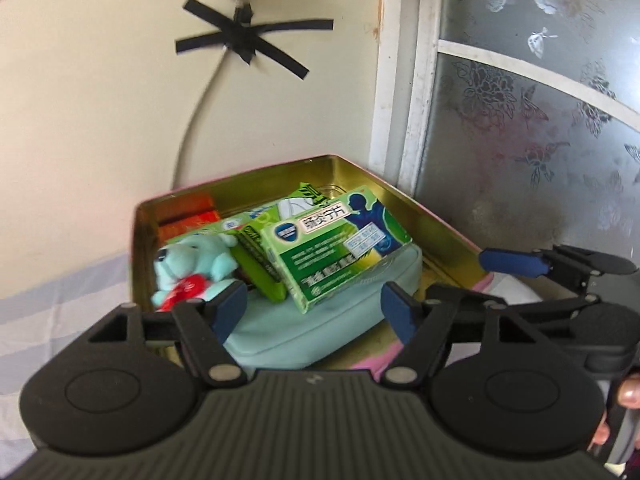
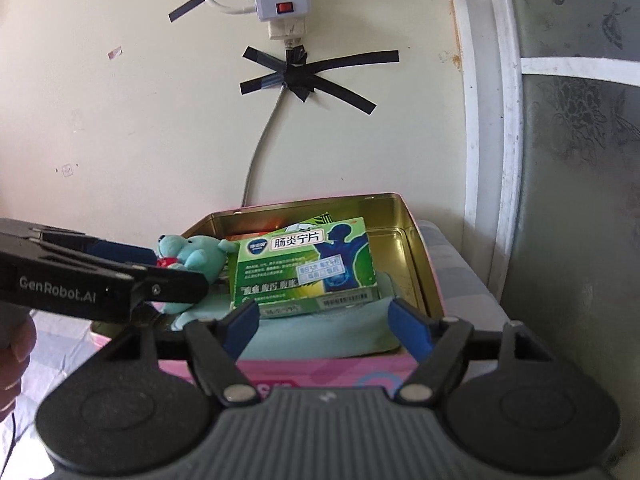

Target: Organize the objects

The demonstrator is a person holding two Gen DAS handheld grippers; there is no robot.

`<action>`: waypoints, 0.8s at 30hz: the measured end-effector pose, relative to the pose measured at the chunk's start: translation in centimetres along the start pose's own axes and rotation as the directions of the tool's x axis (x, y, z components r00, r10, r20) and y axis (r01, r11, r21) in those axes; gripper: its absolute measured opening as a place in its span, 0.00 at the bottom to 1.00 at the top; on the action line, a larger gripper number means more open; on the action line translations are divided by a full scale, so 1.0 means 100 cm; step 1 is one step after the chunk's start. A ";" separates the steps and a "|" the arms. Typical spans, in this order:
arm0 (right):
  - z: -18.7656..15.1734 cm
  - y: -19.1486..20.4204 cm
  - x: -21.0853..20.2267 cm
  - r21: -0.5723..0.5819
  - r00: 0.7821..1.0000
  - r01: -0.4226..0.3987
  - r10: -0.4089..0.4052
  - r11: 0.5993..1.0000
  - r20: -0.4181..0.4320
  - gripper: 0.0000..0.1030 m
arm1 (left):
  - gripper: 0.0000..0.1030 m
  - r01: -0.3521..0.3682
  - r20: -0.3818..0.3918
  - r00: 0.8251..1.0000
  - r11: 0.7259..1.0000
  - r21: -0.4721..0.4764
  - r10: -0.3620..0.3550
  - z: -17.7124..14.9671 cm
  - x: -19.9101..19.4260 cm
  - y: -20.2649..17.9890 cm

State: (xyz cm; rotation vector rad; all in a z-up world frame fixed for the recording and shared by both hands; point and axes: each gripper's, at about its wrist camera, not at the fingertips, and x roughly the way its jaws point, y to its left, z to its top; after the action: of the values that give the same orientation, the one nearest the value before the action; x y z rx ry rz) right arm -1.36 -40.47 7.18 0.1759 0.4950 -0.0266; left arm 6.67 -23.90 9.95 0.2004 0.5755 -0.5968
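Two grippers hover at the near edge of an open tin with a gold inside and pink outside — the left gripper and the right gripper, both with jaws apart and nothing between the blue pads. Inside the tin, a green medicine box lies tilted on top of a pale blue pouch. A teal plush toy with a red patch sits at the left side, just beside a darker green box. An orange packet rests in the far left corner — partly hidden.
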 end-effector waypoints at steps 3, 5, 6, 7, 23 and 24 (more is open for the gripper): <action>-0.011 0.007 -0.016 0.043 1.000 -0.017 0.016 0.999 0.016 0.72 | 0.73 -0.029 0.015 0.999 1.000 0.005 0.029 -0.015 -0.022 0.003; -0.019 0.014 -0.027 0.065 0.999 -0.025 0.023 0.998 0.030 0.72 | 0.73 -0.043 0.017 0.999 0.999 0.002 0.043 -0.026 -0.035 0.006; -0.023 0.017 -0.031 0.078 0.999 -0.031 0.028 0.996 0.036 0.72 | 0.73 -0.049 0.016 0.999 0.999 0.002 0.049 -0.032 -0.040 0.008; -0.027 0.021 -0.037 0.092 0.999 -0.037 0.033 0.995 0.041 0.72 | 0.73 -0.053 0.015 0.998 0.999 0.002 0.053 -0.036 -0.044 0.009; -0.080 0.090 -0.116 0.211 0.987 -0.015 -0.019 0.977 0.160 1.00 | 0.82 -0.102 0.050 0.993 0.994 -0.038 0.104 -0.104 -0.106 0.029; -0.084 0.095 -0.122 0.207 0.985 -0.003 -0.033 0.978 0.168 1.00 | 0.86 -0.105 0.054 0.993 0.994 -0.042 0.107 -0.108 -0.111 0.029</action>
State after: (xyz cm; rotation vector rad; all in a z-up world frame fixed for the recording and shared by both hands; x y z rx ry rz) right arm -15.36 -29.87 7.21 0.3705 0.3221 -0.1072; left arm -4.01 -12.65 7.29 0.1752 0.5181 -0.4865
